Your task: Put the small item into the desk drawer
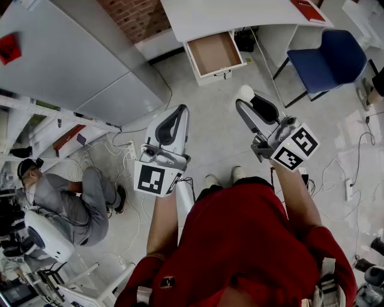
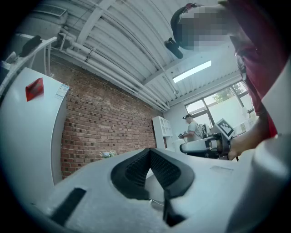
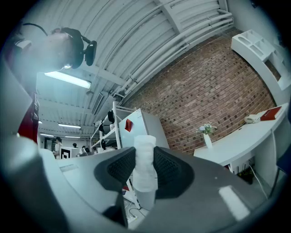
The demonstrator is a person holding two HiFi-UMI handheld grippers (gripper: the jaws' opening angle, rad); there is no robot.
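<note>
Where brick wall [image 1: 137, 18] meets floor [image 1: 210, 129], the desk drawer [image 1: 213, 54] stands open.

The drawer [image 1: 214, 54] juts from the desk [image 1: 240, 13], chair [image 1: 327, 57] at its right, cabinet [image 1: 66, 60] at its left.

Brick wall [image 3: 213, 86], blue chair [image 1: 327, 57]

Both held out forward — left claw [image 1: 177, 113] closed, right claw [image 1: 249, 103] clamped on the small item [image 3: 145, 154].
</note>
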